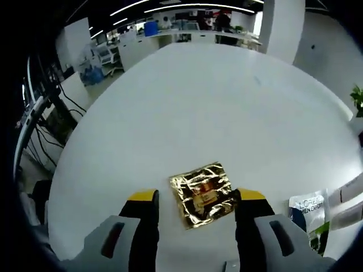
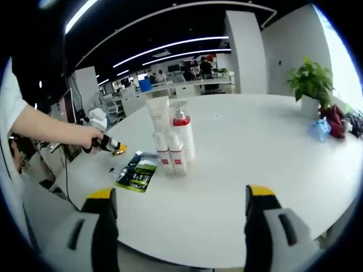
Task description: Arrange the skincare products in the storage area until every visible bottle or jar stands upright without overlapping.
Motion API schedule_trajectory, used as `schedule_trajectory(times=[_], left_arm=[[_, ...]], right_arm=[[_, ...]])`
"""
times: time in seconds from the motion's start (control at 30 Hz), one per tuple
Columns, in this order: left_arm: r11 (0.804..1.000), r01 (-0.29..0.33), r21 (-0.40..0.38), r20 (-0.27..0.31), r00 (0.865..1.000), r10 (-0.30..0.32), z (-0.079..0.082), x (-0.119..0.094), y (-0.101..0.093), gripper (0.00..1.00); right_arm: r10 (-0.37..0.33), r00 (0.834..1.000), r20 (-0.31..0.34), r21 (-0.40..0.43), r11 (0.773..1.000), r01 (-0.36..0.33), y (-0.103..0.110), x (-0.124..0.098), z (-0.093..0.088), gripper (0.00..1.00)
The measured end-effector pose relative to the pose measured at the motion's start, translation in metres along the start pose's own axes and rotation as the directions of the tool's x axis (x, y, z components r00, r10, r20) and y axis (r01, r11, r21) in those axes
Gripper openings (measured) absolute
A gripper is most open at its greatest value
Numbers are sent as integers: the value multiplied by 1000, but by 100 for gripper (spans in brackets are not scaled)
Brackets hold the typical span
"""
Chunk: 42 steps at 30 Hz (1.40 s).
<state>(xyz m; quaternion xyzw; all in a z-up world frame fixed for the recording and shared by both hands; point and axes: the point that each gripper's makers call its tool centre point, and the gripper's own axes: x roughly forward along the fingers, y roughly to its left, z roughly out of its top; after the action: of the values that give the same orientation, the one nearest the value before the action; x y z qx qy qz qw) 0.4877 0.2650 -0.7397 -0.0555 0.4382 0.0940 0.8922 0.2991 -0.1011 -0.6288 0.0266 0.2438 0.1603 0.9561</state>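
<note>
- Left hand-held gripper (image 1: 197,198): jaws spread wide, yellow-tipped, poised just above the white tabletop (image 1: 215,107), gripping nothing.
- Between those jaws, in the left gripper view: gold foil packet (image 1: 204,194), crinkled, lying flat on the tabletop, closer to the right jaw; contact with either jaw not discernible.
- Lower right of the same view: white-and-green sachet (image 1: 309,212) with printed lettering, lying flat near the tabletop edge, apart from the foil packet.
- Right hand-held gripper (image 2: 180,198): jaws wide apart, empty, held low over the near edge of the tabletop, well apart from the products.
- Centre of the right gripper view: cluster of skincare products, all upright — tall white tube (image 2: 158,115) at the back, pump bottle (image 2: 184,136) with a red collar beside it, two small white tubes (image 2: 170,154) with red bands in front, set close together.
- Left of the cluster: dark-and-green sachet (image 2: 138,170) lying flat on the tabletop, just beside the small tubes.
- Far left of the right gripper view: person's hand (image 2: 85,136) holding the left gripper over the tabletop edge.
- Far right: potted plant (image 2: 311,85) standing on the tabletop, well apart from the products.
</note>
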Motion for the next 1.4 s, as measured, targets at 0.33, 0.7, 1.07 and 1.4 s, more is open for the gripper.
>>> schedule_trajectory(times=[0.33, 0.7, 1.07, 1.4], left_arm=[[1000, 31, -3, 3, 1000, -31, 0, 1, 1, 34], [996, 82, 37, 11, 997, -83, 0, -8, -18, 35], [985, 152, 75, 7, 988, -153, -10, -20, -46, 35], [982, 159, 98, -10, 987, -159, -21, -22, -61, 35]], right_arm=[[2, 1000, 3, -3, 1000, -2, 0, 0, 1, 94], [6, 1000, 14, -11, 1000, -6, 1, 0, 2, 94], [8, 1000, 25, -16, 1000, -8, 2, -1, 4, 94], [4, 1000, 29, -19, 1000, -4, 1, -2, 5, 94]])
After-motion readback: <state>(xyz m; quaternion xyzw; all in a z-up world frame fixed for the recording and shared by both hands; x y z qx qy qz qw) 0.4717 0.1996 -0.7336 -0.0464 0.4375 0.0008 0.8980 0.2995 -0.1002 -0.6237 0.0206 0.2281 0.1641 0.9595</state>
